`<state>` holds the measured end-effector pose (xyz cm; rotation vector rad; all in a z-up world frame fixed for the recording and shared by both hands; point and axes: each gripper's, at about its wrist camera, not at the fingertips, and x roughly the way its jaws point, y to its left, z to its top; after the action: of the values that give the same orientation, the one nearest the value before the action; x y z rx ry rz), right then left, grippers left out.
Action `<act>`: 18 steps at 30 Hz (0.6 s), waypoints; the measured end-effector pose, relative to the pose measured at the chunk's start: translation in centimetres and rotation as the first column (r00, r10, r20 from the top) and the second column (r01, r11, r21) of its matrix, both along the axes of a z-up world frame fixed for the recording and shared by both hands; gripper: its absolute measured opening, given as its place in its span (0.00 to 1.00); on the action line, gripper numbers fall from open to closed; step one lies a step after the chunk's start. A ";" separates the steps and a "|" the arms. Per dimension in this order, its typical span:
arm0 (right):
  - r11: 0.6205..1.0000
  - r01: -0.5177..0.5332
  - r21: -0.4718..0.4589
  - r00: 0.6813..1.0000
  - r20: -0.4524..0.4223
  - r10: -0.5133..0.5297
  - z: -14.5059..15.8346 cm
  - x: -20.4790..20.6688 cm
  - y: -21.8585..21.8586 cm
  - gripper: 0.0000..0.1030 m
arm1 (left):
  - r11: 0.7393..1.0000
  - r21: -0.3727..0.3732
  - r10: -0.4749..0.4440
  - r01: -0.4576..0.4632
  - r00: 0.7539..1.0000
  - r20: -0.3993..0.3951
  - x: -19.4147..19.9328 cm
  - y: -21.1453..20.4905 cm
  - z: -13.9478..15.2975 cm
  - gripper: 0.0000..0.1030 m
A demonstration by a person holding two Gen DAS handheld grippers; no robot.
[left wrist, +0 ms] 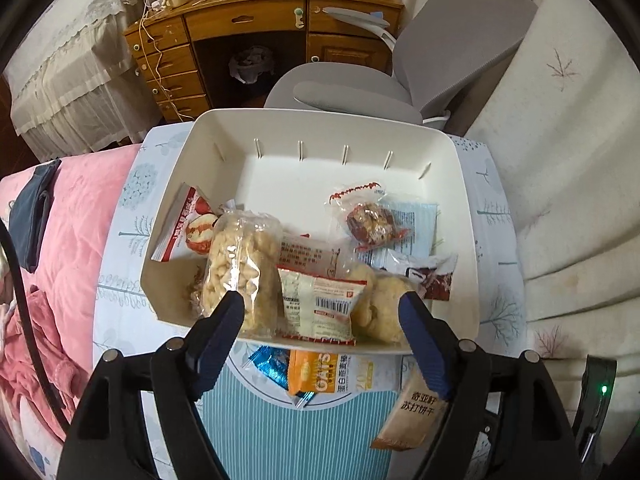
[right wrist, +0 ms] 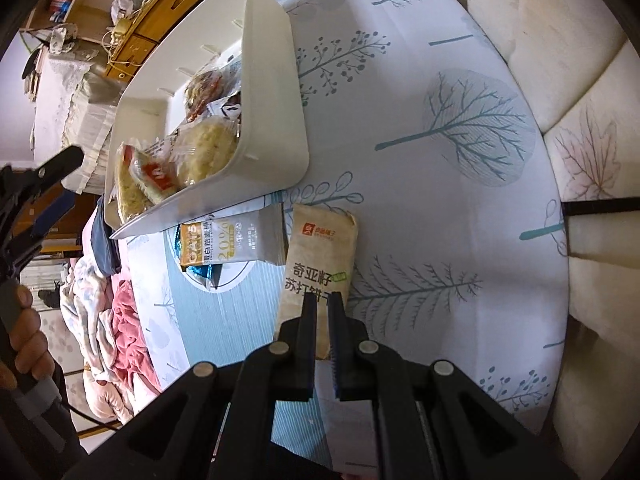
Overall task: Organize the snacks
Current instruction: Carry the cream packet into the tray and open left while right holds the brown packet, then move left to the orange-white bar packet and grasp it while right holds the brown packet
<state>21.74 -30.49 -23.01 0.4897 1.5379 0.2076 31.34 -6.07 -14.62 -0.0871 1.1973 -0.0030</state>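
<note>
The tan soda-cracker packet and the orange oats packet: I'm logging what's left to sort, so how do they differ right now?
The tan soda-cracker packet is pinched at its near end by the shut right gripper; the orange oats packet lies untouched. The tan packet lies clear of the white bin, while the oats packet is partly tucked under its edge. Both are outside the bin on the tree-print cloth.

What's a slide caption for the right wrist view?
Right gripper shut on a tan cracker packet beside the white snack bin.
</note>
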 end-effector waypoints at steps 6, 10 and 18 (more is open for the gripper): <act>1.000 0.006 0.000 1.000 -0.015 -0.006 -0.2 -0.3 0.5 0.06 | 0.998 -0.049 -0.031 0.031 0.999 0.011 -1.7 0.5 0.0 0.76; 1.000 0.012 -0.008 1.000 -0.025 -0.012 -0.4 -0.8 1.0 0.06 | 0.998 -0.046 -0.037 0.039 0.998 0.043 -3.6 0.9 -0.2 0.76; 0.998 0.059 -0.013 0.998 -0.032 -0.060 -0.4 -1.4 1.9 0.06 | 0.995 -0.069 -0.067 0.071 0.996 0.060 -7.5 2.4 -2.0 0.76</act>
<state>20.32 -28.59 -23.38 0.5310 1.5536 0.1450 23.88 -3.64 -16.62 -0.1071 1.1423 -0.1078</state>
